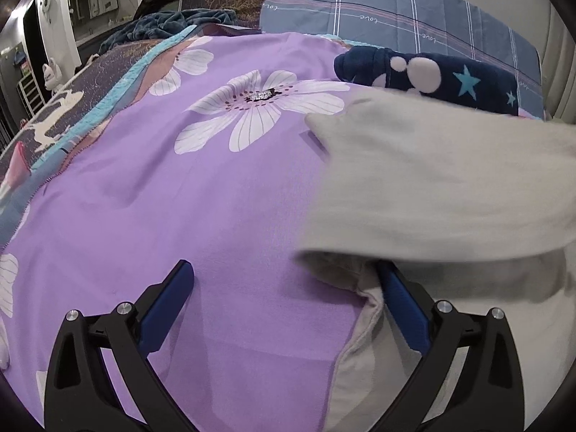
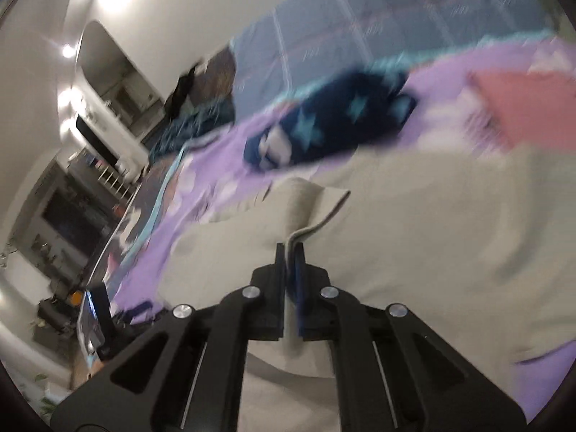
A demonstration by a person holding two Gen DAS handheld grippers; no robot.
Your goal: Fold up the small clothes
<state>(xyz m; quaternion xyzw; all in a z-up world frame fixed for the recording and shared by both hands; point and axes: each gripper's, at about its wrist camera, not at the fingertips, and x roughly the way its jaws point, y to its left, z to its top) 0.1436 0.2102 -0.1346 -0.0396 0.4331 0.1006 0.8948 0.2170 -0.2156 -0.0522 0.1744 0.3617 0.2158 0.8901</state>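
Note:
A pale beige garment (image 1: pixel 442 180) lies on the purple flowered bedsheet (image 1: pixel 201 194), with one part lifted and blurred over the rest. My left gripper (image 1: pixel 284 277) is open and empty, low over the sheet; its right finger (image 1: pixel 399 295) sits at the garment's left edge. My right gripper (image 2: pixel 289 252) is shut on a fold of the same beige garment (image 2: pixel 414 237) and holds it up. A navy fleece piece with stars and white dots (image 1: pixel 432 75) lies behind the garment; it also shows in the right wrist view (image 2: pixel 324 126).
A blue plaid pillow (image 1: pixel 388 3) and a dark blanket (image 1: pixel 172 25) lie at the head of the bed. A pink cloth (image 2: pixel 522 108) lies at the far right. The bed's left edge (image 1: pixel 54 118) drops toward shelving and furniture. The right wrist view is motion-blurred.

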